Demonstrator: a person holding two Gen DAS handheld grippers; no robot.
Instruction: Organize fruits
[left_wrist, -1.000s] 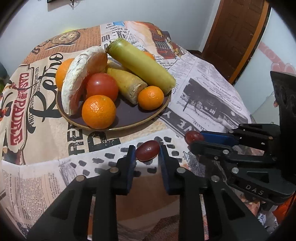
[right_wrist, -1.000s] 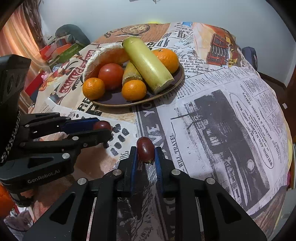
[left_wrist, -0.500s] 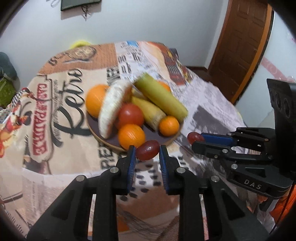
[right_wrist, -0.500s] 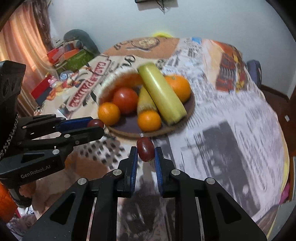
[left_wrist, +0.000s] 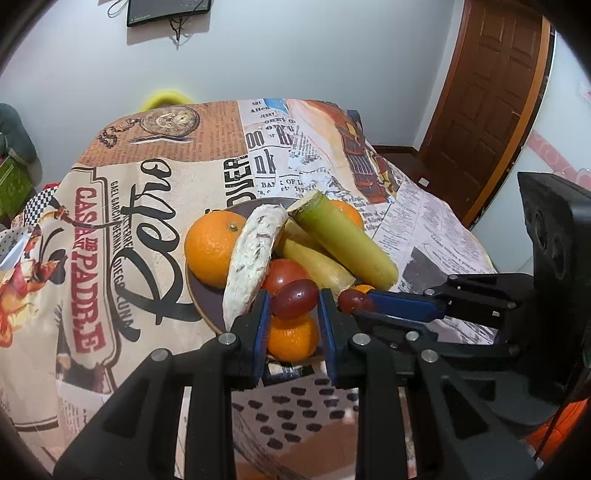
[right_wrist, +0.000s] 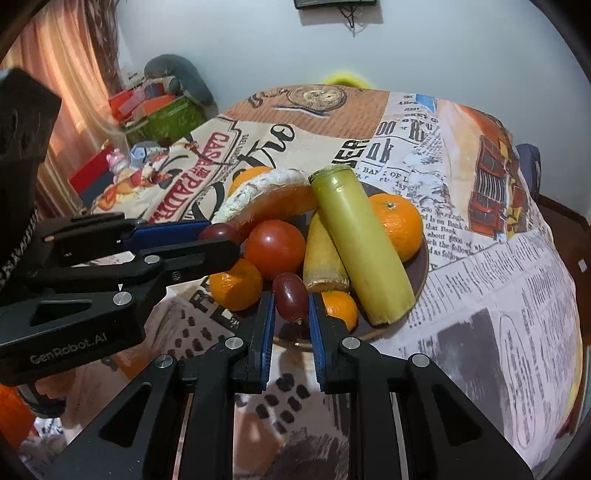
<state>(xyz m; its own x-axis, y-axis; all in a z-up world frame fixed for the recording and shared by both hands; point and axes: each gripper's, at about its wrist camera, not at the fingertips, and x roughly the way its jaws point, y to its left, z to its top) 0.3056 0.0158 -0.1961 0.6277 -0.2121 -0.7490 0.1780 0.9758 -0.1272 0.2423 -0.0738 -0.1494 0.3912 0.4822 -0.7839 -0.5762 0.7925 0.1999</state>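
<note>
A: Where are the grapes?

B: One red grape (left_wrist: 294, 299) is pinched in the left gripper (left_wrist: 291, 325), another grape (right_wrist: 290, 297) in the right gripper (right_wrist: 291, 328), both above the plate's (right_wrist: 419, 280) near rim.

A: Handling?

B: Light, soft, slick-skinned; I'd squeeze gently across the middle.

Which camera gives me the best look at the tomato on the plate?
The right wrist view: the tomato shows nearly whole, beside the small orange. In the left wrist view, the tomato is mostly hidden behind the grape in the left gripper.
</note>
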